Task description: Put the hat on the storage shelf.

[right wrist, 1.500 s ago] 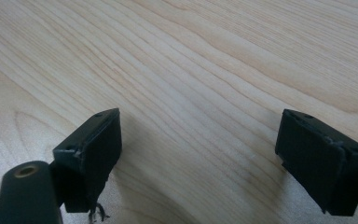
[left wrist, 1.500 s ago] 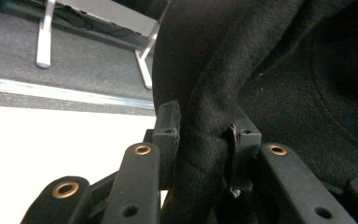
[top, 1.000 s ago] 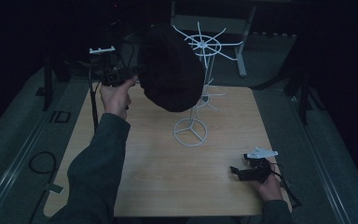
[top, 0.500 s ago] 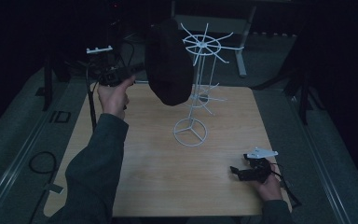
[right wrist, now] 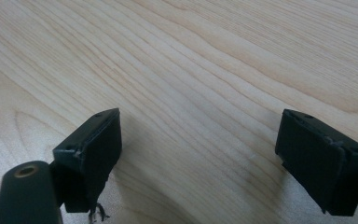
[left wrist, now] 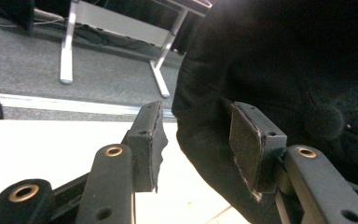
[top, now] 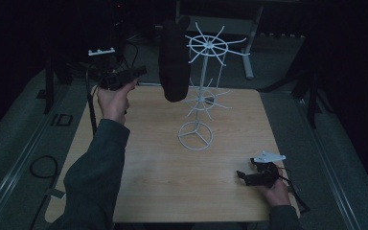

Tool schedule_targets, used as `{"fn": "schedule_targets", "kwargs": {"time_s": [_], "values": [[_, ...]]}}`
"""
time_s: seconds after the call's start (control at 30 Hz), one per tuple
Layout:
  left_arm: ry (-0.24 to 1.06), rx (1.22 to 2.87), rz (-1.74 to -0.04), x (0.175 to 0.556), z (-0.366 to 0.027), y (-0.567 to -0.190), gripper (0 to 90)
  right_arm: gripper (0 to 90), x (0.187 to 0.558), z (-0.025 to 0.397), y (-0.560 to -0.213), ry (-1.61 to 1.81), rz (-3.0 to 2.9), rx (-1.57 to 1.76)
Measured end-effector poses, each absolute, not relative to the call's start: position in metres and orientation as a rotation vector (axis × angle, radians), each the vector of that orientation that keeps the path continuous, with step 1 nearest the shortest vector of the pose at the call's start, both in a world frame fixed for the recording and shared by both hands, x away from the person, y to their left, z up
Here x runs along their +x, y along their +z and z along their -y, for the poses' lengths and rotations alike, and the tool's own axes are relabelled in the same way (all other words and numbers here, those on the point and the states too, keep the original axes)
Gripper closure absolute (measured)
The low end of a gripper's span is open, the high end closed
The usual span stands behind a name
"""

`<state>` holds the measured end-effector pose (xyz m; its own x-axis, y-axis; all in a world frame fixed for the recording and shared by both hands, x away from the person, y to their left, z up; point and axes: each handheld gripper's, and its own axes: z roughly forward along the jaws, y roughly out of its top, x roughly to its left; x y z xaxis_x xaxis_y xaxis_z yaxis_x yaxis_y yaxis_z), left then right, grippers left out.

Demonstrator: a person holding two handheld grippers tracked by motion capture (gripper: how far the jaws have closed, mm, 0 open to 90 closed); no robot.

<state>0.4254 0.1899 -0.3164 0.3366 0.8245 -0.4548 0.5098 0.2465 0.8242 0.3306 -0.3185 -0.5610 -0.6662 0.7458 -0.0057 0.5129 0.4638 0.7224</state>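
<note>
A black fabric cap point(top: 174, 62) hangs from the top ring of a white wire display rack point(top: 206, 48), which stands on the wooden table point(top: 163, 187). My left gripper point(top: 141, 72) is held in the air just left of the cap, open. In the left gripper view its pads point(left wrist: 151, 140) stand apart, with the cap's dark cloth point(left wrist: 284, 56) close ahead and to the right, its edge showing between them. My right gripper point(top: 242, 175) rests low at the table's front right, open. Bare wood shows between its jaws point(right wrist: 200, 149).
The rack's round base point(top: 195, 135) sits mid-table, with a lower ring of hooks point(top: 206, 98) above it. A grey metal frame leg point(top: 249, 52) stands on the floor behind the table. A cable loop point(top: 43, 165) lies on the floor at the left.
The cap has turned from broad to narrow and now hangs edge-on from the rack. My left gripper has eased back to the left of it. The right gripper has stayed put.
</note>
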Motion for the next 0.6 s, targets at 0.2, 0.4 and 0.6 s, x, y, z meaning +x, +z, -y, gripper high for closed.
{"fn": "schedule_targets", "kwargs": {"time_s": [0.2,0.4,0.6], "values": [[0.357,1.429,-1.317,0.421,-0.191,-0.315,55.2,14.3,0.331,0.319,-0.561,1.019,-2.395,1.069],[0.401,1.473,-1.307,0.413,-0.188,-0.311,54.7,14.3,0.331,0.319,-0.561,1.019,-2.396,1.069],[0.468,1.516,-1.301,0.405,-0.185,-0.308,53.9,14.3,0.331,0.319,-0.561,1.019,-2.396,1.071]]}}
